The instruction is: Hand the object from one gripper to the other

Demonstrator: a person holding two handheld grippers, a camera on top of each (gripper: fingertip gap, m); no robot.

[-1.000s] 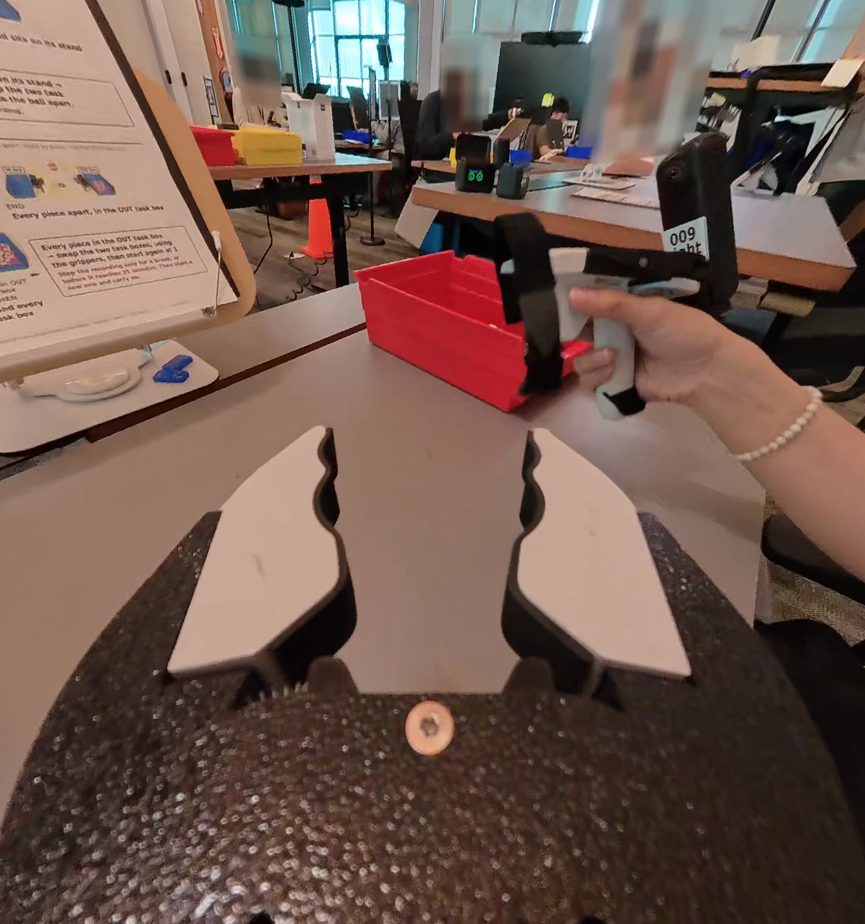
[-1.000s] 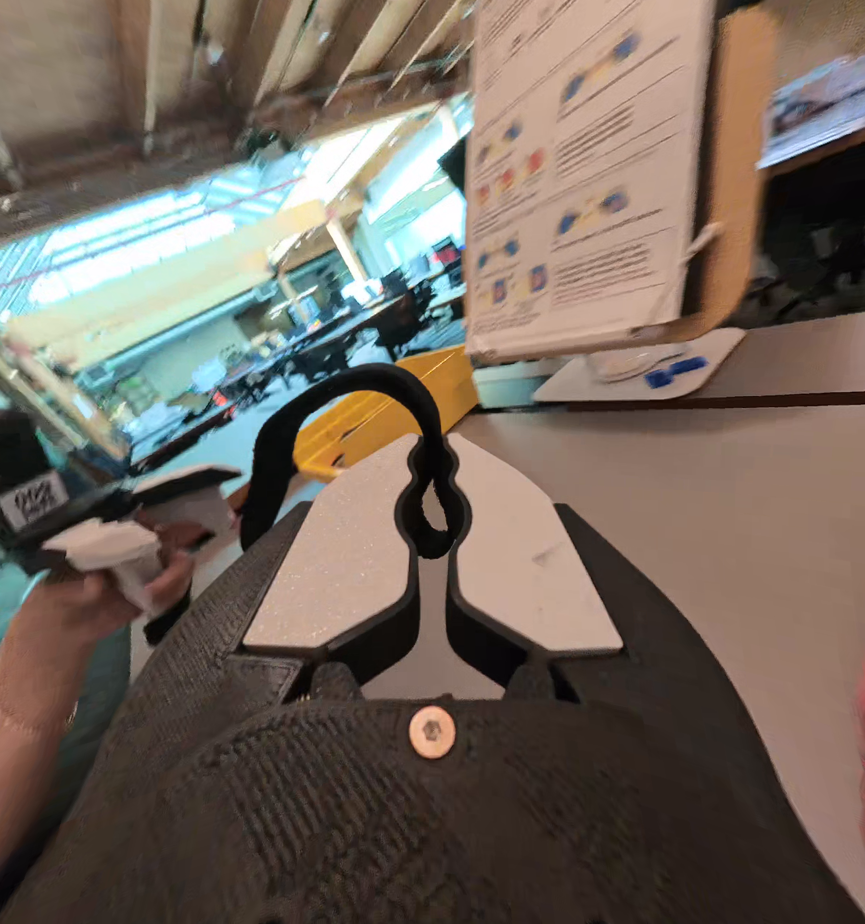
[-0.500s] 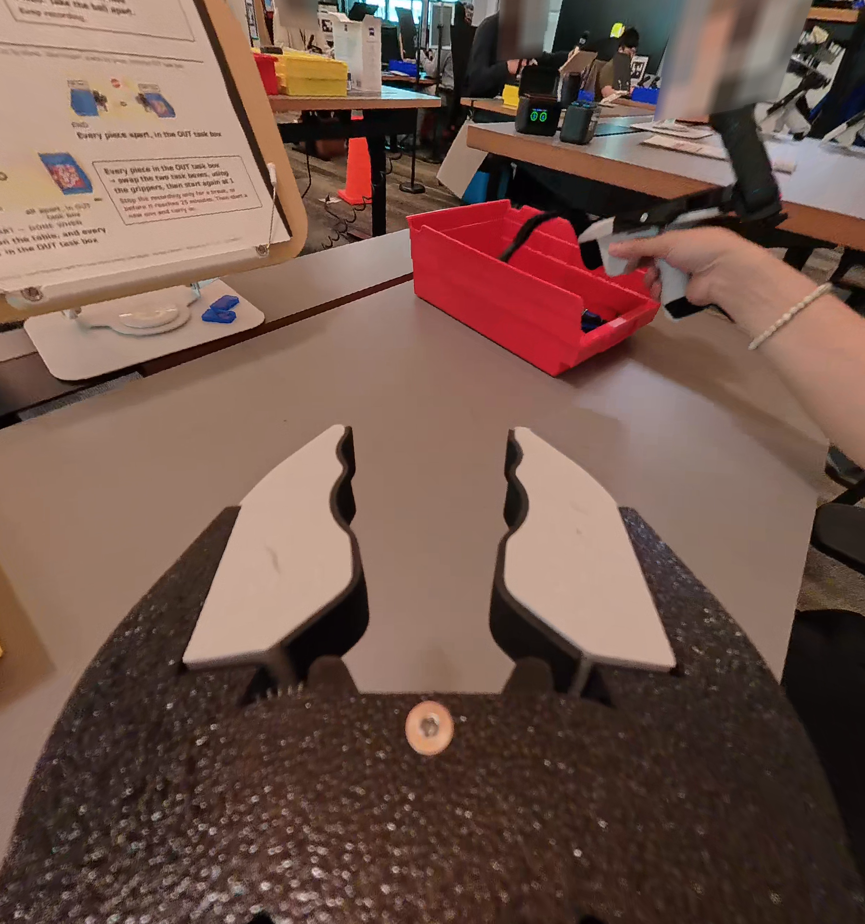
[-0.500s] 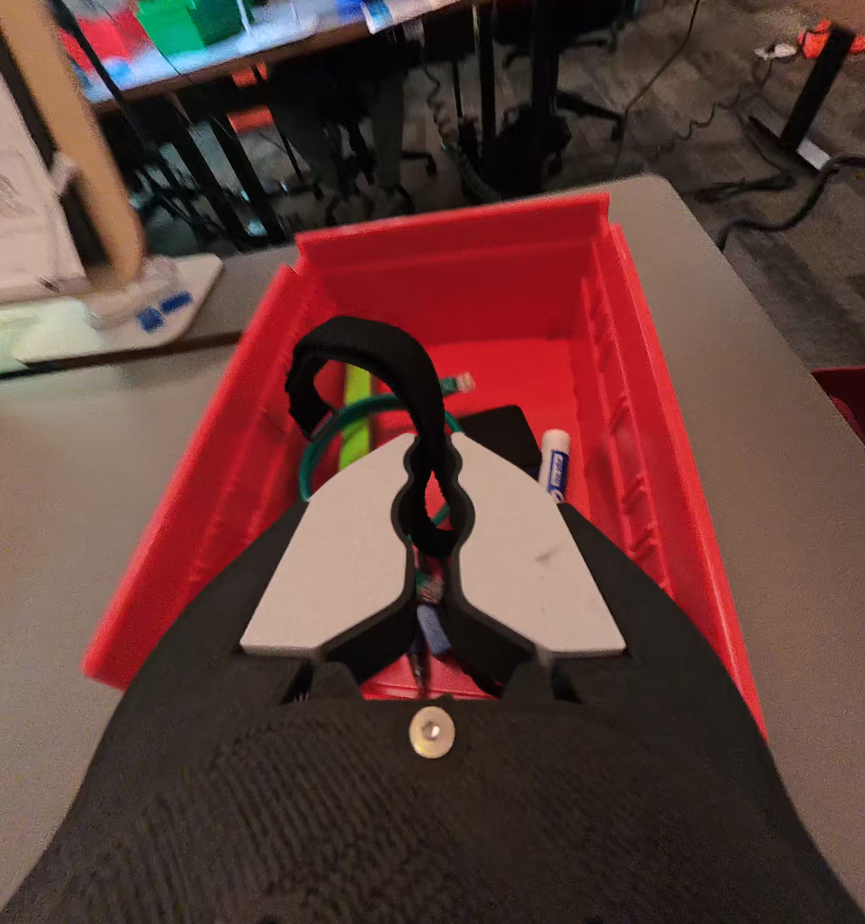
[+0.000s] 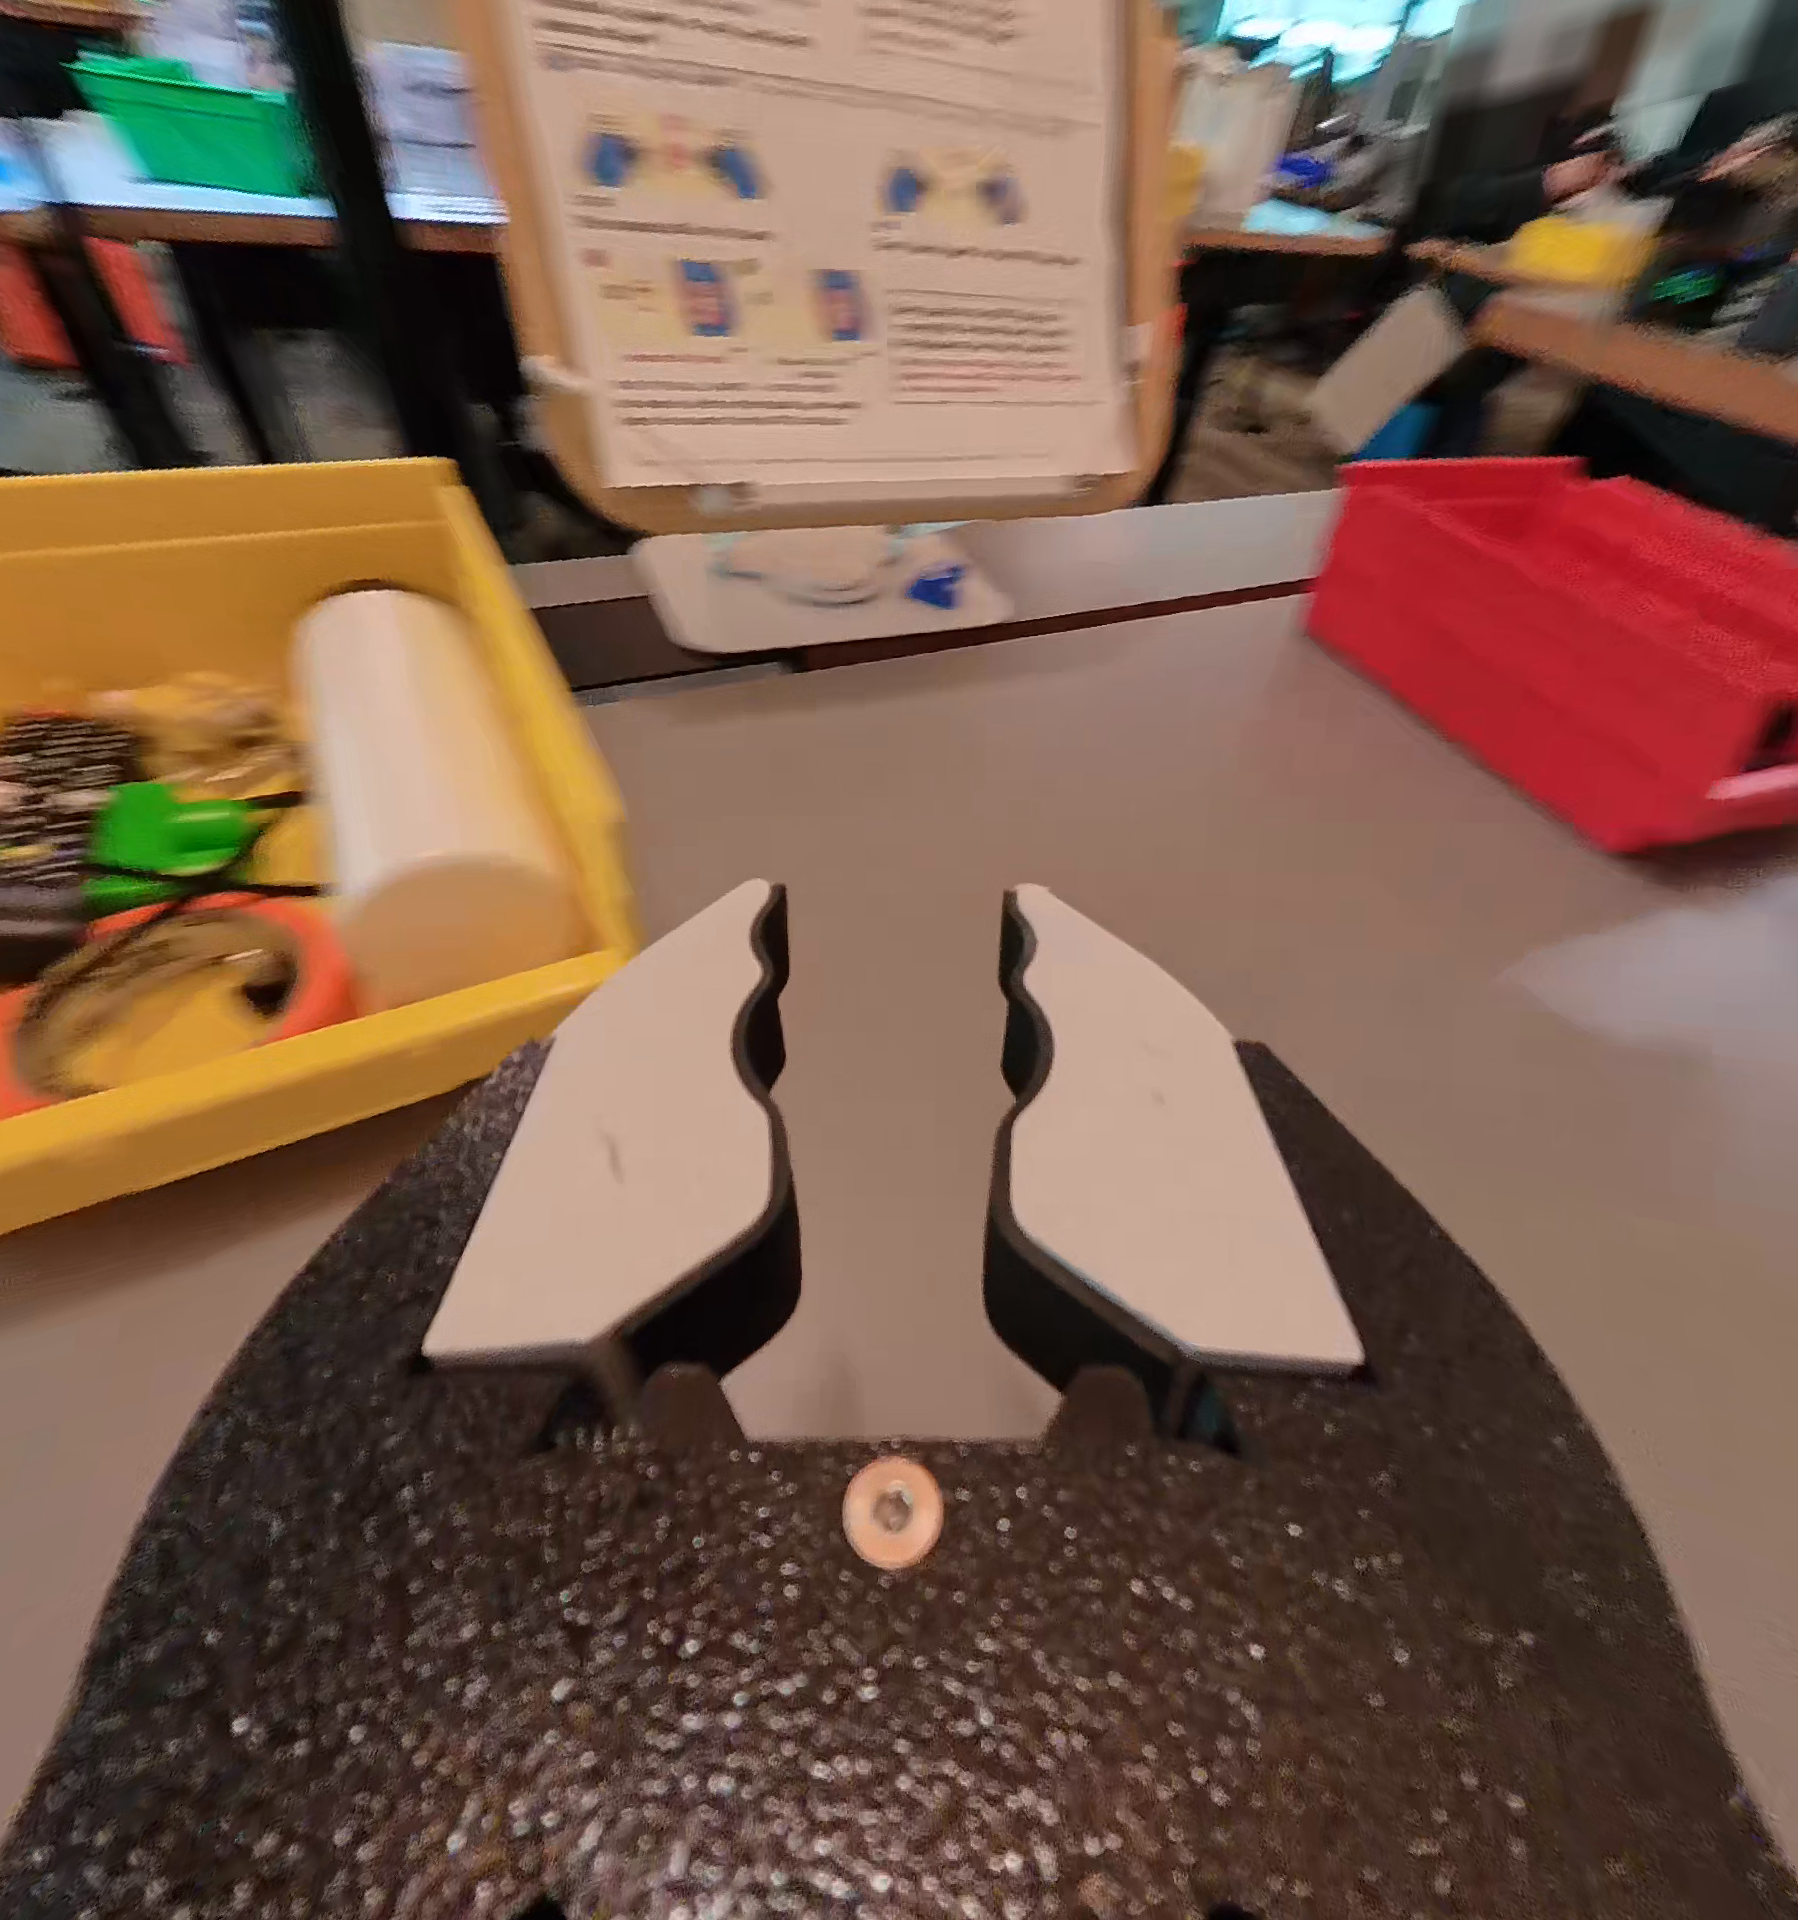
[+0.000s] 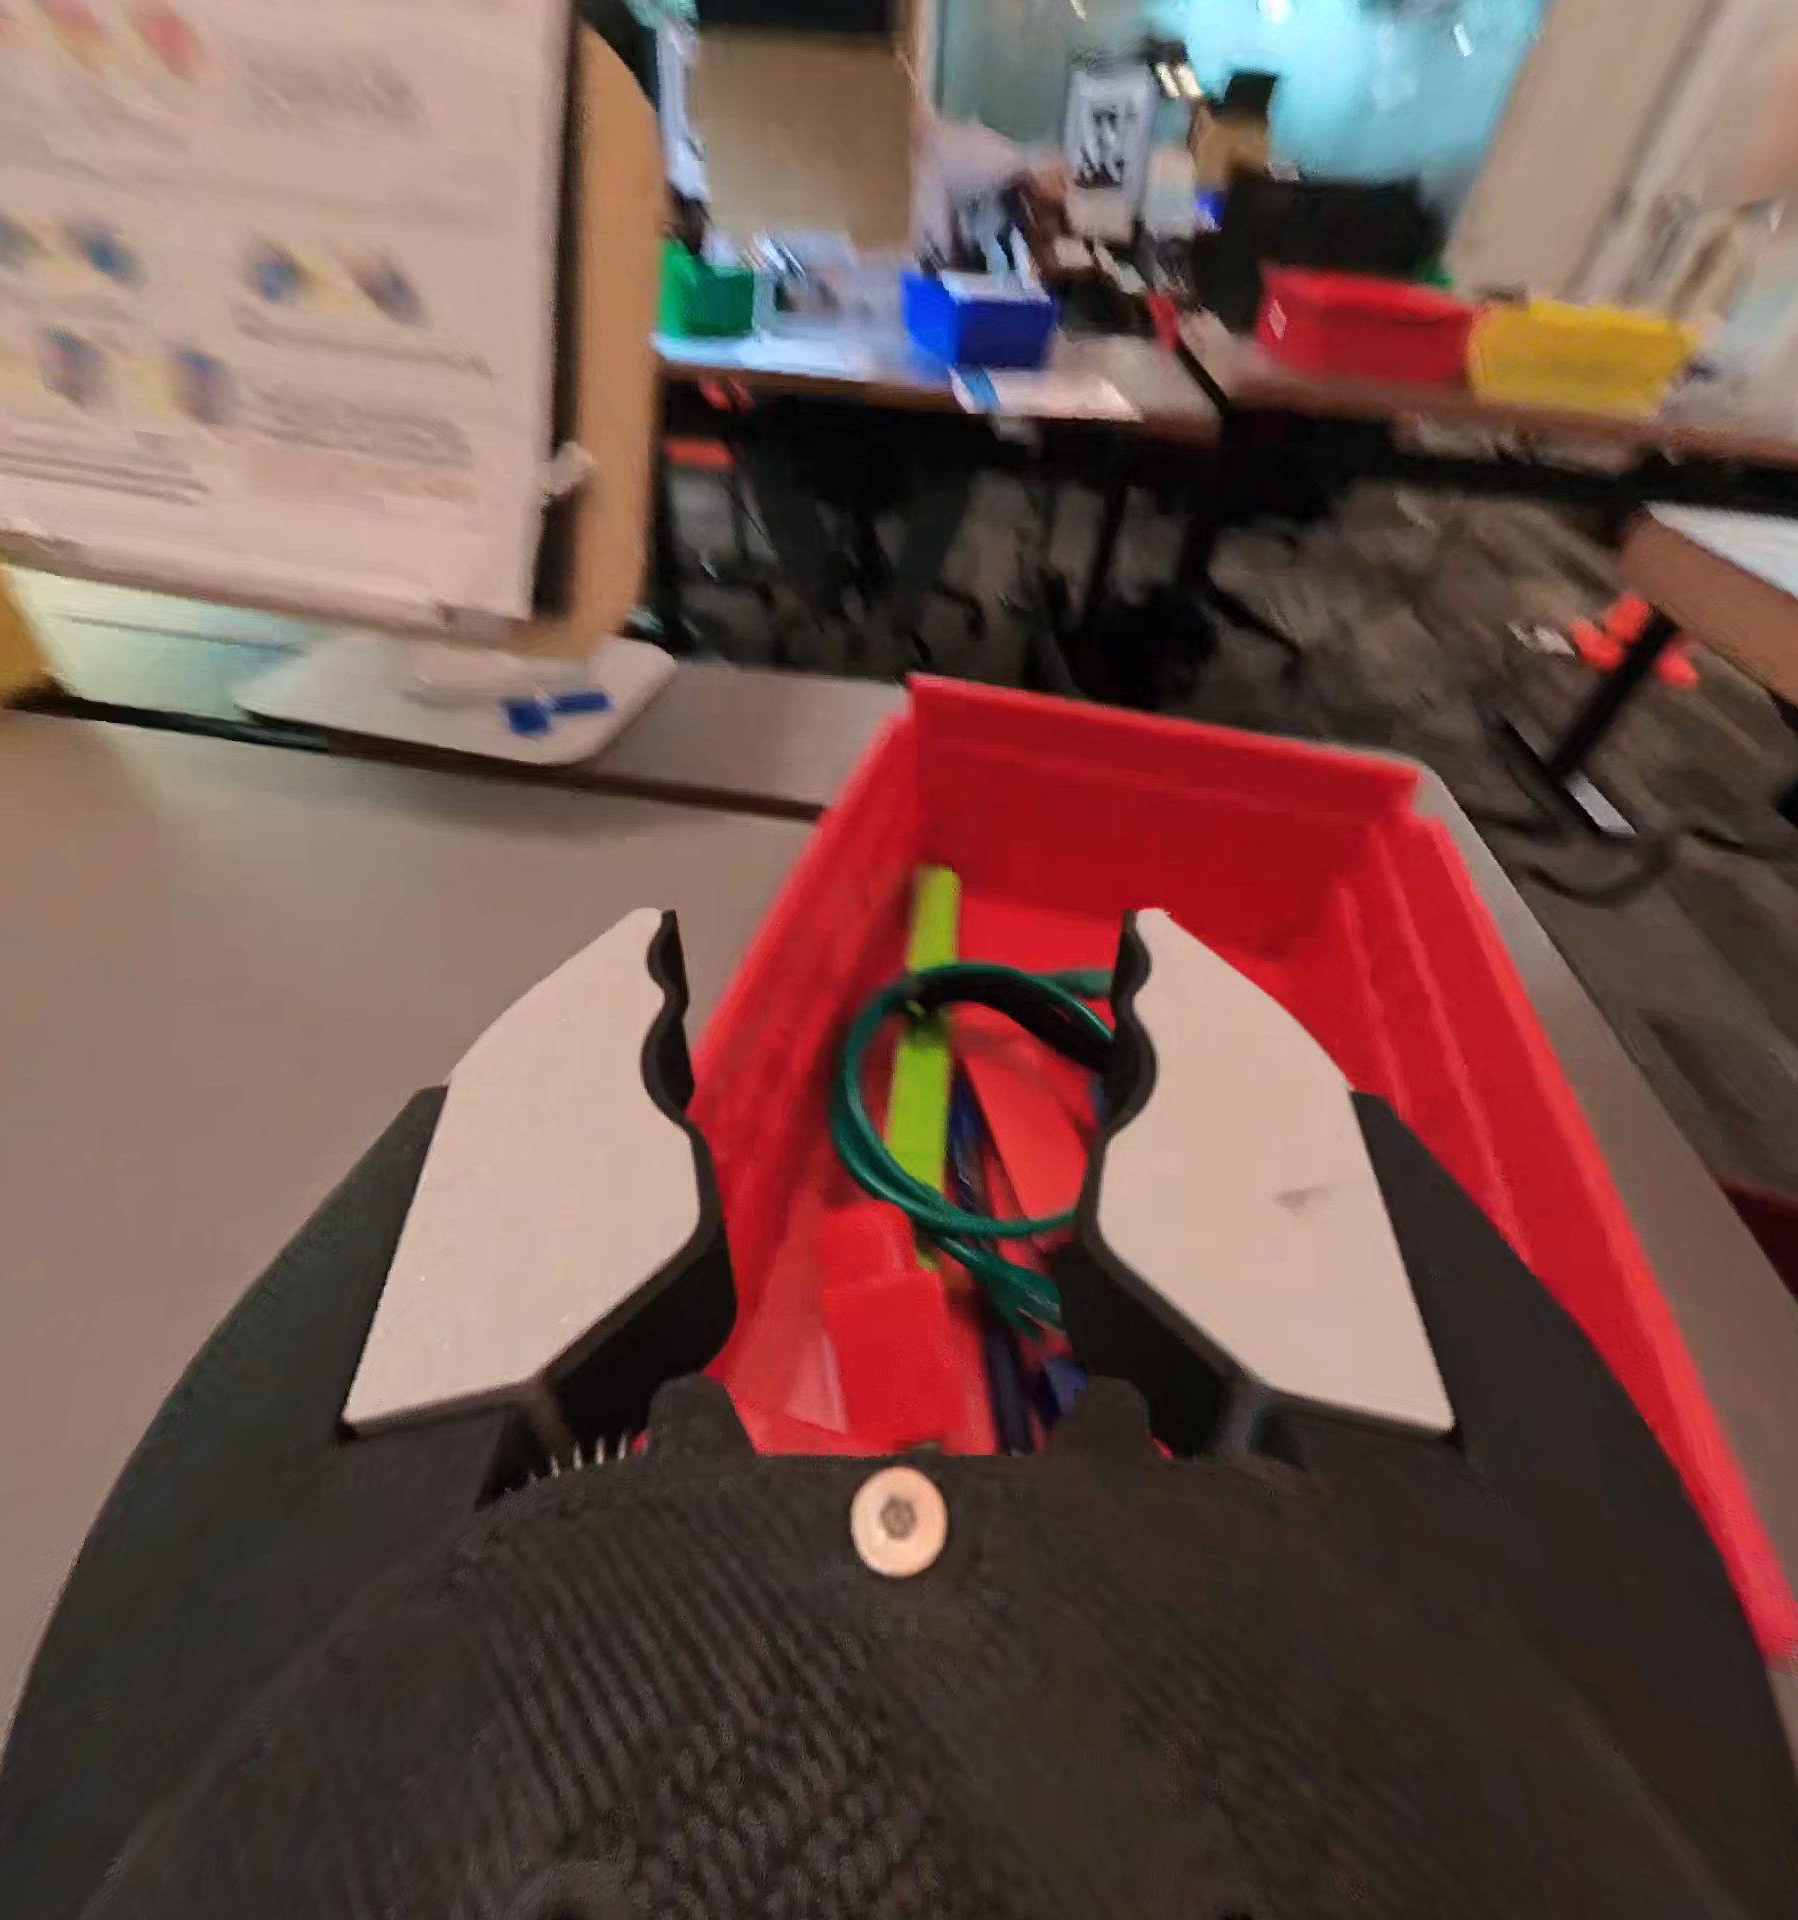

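My right gripper (image 6: pixel 900 925) is open wide and empty, just above the red bin (image 6: pixel 1155 748). The black strap (image 6: pixel 1020 1000) lies inside the bin as a dark arc on a coiled green cable (image 6: pixel 864 1122), clear of both pads. My left gripper (image 5: pixel 895 904) is open and empty over the bare grey table (image 5: pixel 1134 790), its jaws partly drawn in with only table between them. The red bin also shows at the right of the left wrist view (image 5: pixel 1560 644). Both views are blurred by motion.
A yellow bin (image 5: pixel 251 1122) at the left holds a white roll (image 5: pixel 417 769), orange tape and small green parts. An instruction board on a stand (image 5: pixel 833 239) rises behind the table. The red bin also holds a lime-green stick (image 6: pixel 926 1060) and a red block (image 6: pixel 874 1320). Across from one pair of fingers to the other is roughly 50 cm.
My right gripper moved over the red bin, opened and let go of the black strap, which now lies in the bin. My left gripper swung left towards the yellow bin and its jaws narrowed.
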